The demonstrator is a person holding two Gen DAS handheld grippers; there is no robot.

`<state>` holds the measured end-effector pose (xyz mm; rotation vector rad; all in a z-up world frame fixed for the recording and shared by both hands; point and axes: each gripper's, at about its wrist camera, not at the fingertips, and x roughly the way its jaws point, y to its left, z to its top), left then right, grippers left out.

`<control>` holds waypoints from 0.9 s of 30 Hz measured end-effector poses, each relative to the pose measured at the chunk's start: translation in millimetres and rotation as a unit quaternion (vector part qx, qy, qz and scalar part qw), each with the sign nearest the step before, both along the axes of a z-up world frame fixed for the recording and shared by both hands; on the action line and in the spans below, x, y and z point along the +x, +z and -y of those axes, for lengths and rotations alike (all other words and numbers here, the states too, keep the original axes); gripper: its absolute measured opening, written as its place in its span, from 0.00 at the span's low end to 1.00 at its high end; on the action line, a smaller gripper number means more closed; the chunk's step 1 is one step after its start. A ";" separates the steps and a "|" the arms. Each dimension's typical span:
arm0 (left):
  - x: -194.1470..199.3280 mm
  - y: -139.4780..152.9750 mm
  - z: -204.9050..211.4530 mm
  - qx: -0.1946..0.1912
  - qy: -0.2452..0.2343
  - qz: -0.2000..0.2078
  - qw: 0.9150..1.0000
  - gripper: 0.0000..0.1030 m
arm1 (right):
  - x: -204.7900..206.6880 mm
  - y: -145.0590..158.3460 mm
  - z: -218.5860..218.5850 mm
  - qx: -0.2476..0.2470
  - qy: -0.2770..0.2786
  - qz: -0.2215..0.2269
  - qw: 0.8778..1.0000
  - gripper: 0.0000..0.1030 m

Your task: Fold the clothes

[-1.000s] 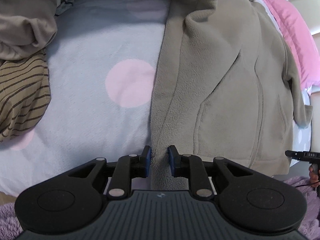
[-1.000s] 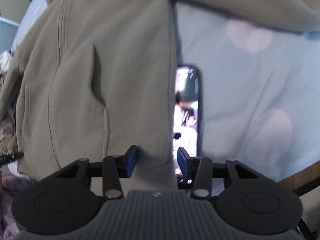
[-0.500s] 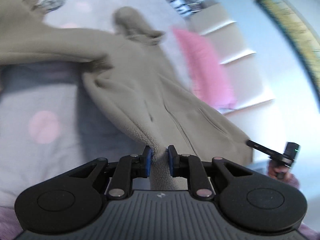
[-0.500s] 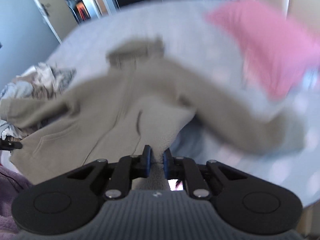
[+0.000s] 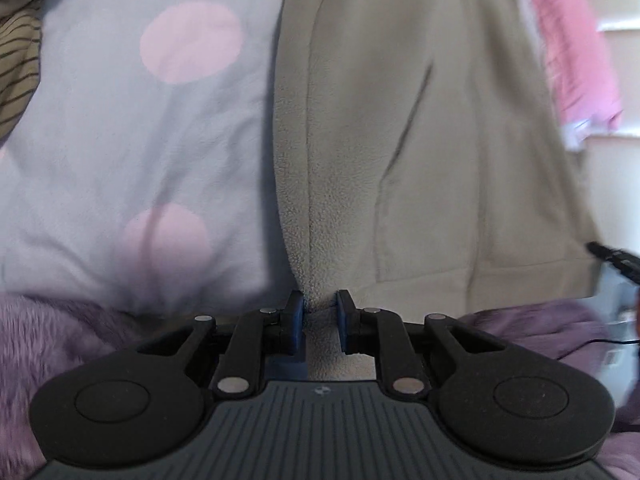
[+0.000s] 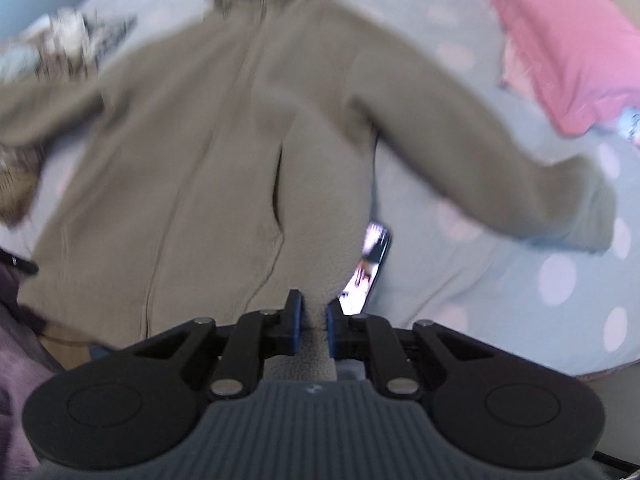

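A beige fleece jacket with a zip and slanted pockets is seen spread on a pale grey bedsheet with pink dots. In the right wrist view the jacket lies front side up, with its collar at the far end and one sleeve stretched out to the right over the sheet.

The left gripper is closed narrowly on the bottom hem of the jacket, at the left lower corner as it is seen in the left wrist view; a fold of fleece is pinched between the two blue pads. The right gripper is also closed narrowly on the hem, at the other lower corner, and fleece is held between its pads as well. Both pictures are partly blurred, the right one more strongly.

Just beside the right gripper, a black smartphone with a lit screen is lying on the sheet, and its left edge is partly covered by the side of the jacket. A pink pillow is placed at the far right of the bed. A brown garment with dark stripes is seen at the left edge of the left wrist view, well apart from the jacket. A purple fluffy fabric is visible in the foreground below the edge of the sheet. A crumpled patterned cloth lies at the far left in the right wrist view.
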<state>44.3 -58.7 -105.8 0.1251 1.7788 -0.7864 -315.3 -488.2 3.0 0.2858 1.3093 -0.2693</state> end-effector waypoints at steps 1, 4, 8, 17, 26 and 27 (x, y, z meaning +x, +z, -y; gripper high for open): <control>-1.6 -4.8 2.3 0.015 -0.009 0.004 1.000 0.17 | 1.8 -11.9 -1.3 -0.003 0.003 -0.017 1.000 0.14; -2.7 -10.6 9.4 0.049 -0.027 -0.001 0.998 0.19 | 5.9 -45.4 0.9 -0.006 -0.001 -0.069 0.998 0.19; 3.0 18.5 15.6 0.037 -0.051 0.025 0.998 0.23 | 2.2 -49.7 10.6 -0.014 -0.026 -0.071 0.997 0.32; 56.7 89.2 73.8 -0.060 -0.018 0.224 0.973 0.36 | 31.8 -8.1 29.7 -0.061 -0.069 0.047 0.995 0.36; 128.6 51.3 103.9 -0.127 0.176 0.240 0.946 0.44 | 60.2 -11.5 47.6 -0.027 -0.120 0.121 0.985 0.36; 132.1 44.3 102.4 -0.127 0.187 0.239 0.944 0.44 | 62.9 -12.9 49.2 -0.023 -0.123 0.123 0.985 0.36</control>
